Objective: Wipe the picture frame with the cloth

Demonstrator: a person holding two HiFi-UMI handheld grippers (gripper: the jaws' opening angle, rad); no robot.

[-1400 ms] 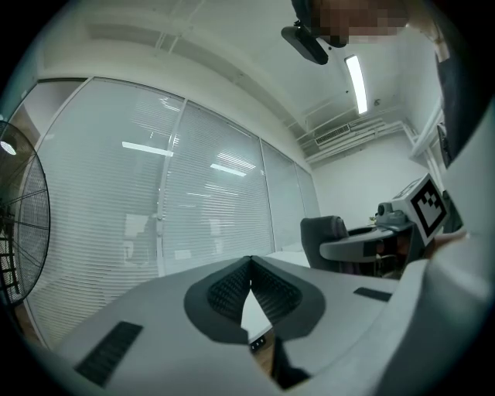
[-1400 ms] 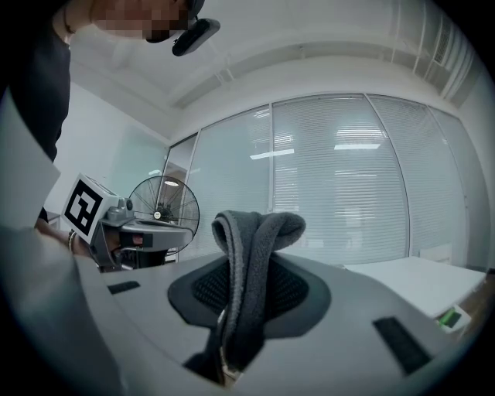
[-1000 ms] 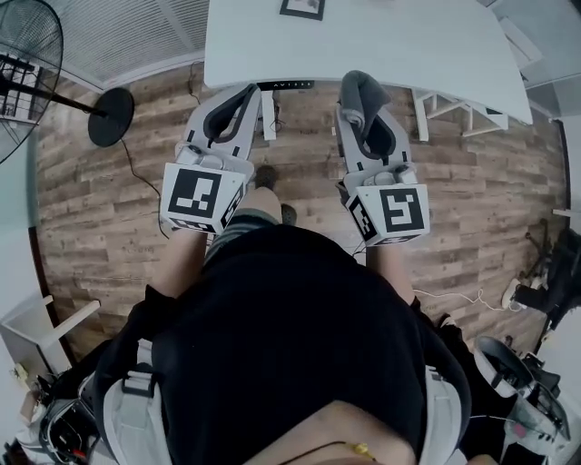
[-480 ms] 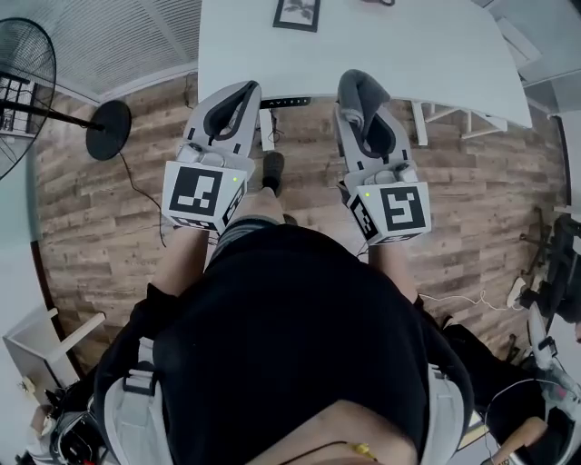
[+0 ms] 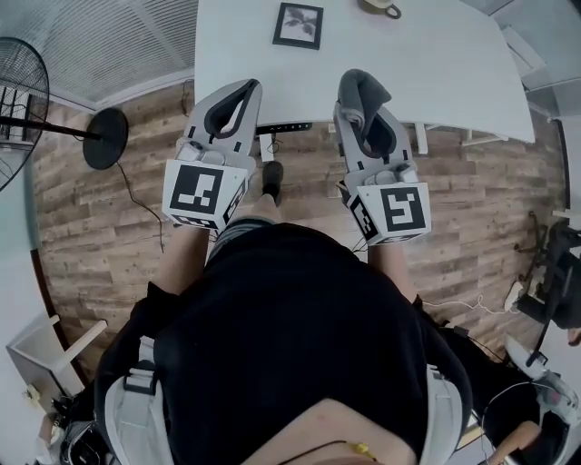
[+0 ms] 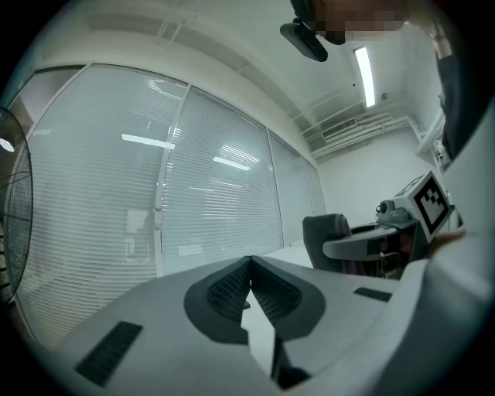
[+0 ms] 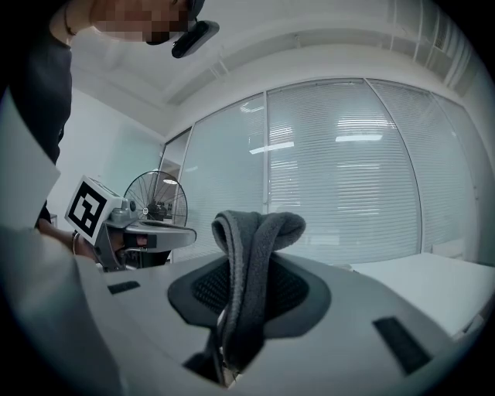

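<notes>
A small dark picture frame (image 5: 298,24) lies flat on the white table (image 5: 454,64) near its far side. My left gripper (image 5: 247,87) is shut and empty, its tip just over the table's near edge, below and left of the frame. In the left gripper view its jaws (image 6: 250,263) meet at the tip with nothing between them. My right gripper (image 5: 356,82) is shut on a folded grey cloth (image 5: 361,95), which bulges up out of the jaws (image 7: 255,232). Both grippers point level toward the table.
A cup (image 5: 381,7) stands at the table's far edge, right of the frame. A floor fan (image 5: 27,100) with a round black base (image 5: 106,138) stands on the wood floor at the left. Window blinds (image 6: 193,201) face the grippers. Cables and gear lie at the lower right.
Both grippers and the person have moved forward to the table. More of the tabletop shows, with the whole picture frame and the cup now in sight. The jaws have kept their states.
</notes>
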